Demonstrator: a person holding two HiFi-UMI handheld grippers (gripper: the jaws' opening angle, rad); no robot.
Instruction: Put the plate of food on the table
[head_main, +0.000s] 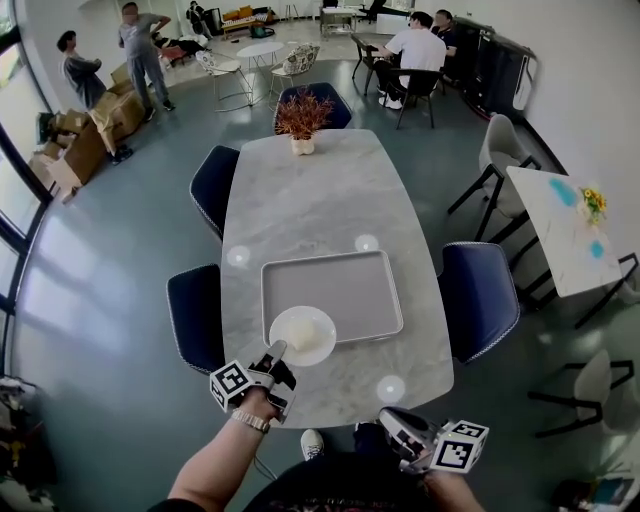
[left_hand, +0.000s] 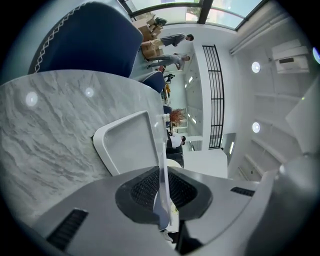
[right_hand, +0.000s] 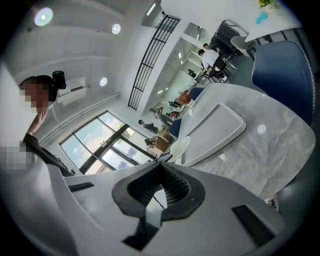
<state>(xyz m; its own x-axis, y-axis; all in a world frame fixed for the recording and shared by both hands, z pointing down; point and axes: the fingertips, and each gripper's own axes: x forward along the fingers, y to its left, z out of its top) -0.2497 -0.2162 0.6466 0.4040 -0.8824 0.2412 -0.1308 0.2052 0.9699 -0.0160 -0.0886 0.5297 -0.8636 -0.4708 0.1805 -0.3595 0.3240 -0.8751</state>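
White plate (head_main: 302, 335): you have it by its near rim in your left gripper (head_main: 276, 354). It sits just ahead of that tool, straddling the near left corner of the grey tray (head_main: 345, 285), with the pale food (head_main: 306, 326) on it.
Left gripper: its jaws are clamped on the thin rim, which shows edge-on between the pads in the left gripper view.
Right gripper (head_main: 392, 424): its jaws are together with nothing between them. It hangs off the near table edge, well to the right of your holding tool.
Progress: the plate is gripped but not yet clear of the tray. Whether it is lifted or resting I cannot tell. Moving it onto bare marble and releasing it are left to do.
Tray lip: it lies under the plate, just ahead of your left tool. You should probably lift rather than drag.
Open room: the marble table (head_main: 320, 195) is bare ahead of your right gripper, and there is only a narrow strip left of the plate.
Edges: the near table edge lies right under your left tool, and a blue chair (head_main: 195, 315) is close on its left.
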